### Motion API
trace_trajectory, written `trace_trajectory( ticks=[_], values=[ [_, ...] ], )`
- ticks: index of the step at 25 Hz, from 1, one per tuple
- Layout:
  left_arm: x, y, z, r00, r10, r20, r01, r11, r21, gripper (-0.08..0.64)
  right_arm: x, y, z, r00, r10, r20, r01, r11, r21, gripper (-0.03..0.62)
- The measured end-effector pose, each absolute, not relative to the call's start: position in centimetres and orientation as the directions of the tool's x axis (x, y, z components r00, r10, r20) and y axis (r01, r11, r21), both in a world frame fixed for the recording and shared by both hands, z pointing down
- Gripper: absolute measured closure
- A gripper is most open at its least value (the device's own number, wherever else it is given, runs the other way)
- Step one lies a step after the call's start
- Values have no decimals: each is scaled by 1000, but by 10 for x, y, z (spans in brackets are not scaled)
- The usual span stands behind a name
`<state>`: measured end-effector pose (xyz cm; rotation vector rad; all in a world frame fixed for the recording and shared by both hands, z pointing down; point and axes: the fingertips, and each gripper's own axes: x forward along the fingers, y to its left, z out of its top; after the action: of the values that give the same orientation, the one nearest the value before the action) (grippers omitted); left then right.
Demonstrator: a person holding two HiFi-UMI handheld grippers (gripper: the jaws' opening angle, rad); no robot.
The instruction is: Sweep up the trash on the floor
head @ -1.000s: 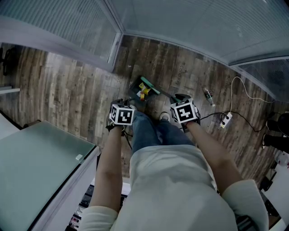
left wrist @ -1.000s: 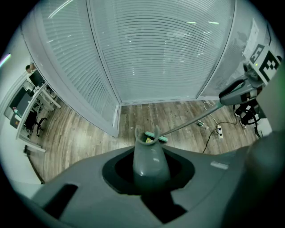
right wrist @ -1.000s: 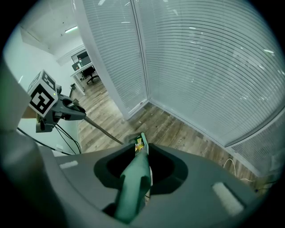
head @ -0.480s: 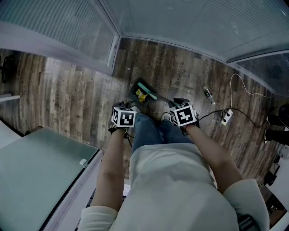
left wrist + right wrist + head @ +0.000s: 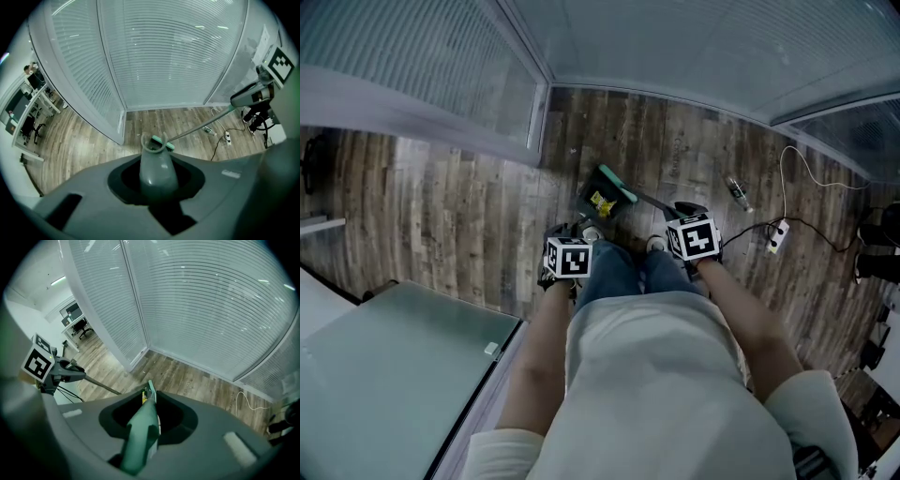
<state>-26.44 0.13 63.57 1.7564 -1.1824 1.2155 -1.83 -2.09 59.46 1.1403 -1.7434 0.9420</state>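
A dark dustpan [image 5: 598,201] sits on the wood floor in front of the person's feet, with yellow trash [image 5: 602,200] inside it. The green broom head [image 5: 619,190] rests against its far edge. My left gripper [image 5: 569,251] is shut on the dustpan's grey handle [image 5: 157,171], which ends in a loop. My right gripper [image 5: 690,232] is shut on the broom's green handle [image 5: 140,439], and its thin stick [image 5: 201,129] runs down to the broom head [image 5: 162,141]. The left gripper [image 5: 43,365] also shows in the right gripper view.
Glass partitions with blinds meet in a corner [image 5: 546,89] just beyond the dustpan. A small bottle-like item [image 5: 737,192] and a white power strip [image 5: 776,238] with cables lie on the floor to the right. A grey-green table [image 5: 384,375] is at lower left.
Both grippers sit slightly lower and further right in the head view. The broom head stays against the dustpan with the trash inside. Neither grip has changed.
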Motion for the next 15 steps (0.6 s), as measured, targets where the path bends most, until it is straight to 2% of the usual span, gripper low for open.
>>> trace_trajectory(
  ticks=[6, 15],
  values=[
    [-287, -8, 633, 181, -283, 942, -918, -393, 58, 468, -29, -41, 585, -225, -365, 903, -958, 249, -138, 491],
    [-330, -19, 628, 158, -298, 941, -909, -417, 20, 469, -52, -57, 580, -203, -400, 894, -972, 196, -133, 491]
  ],
)
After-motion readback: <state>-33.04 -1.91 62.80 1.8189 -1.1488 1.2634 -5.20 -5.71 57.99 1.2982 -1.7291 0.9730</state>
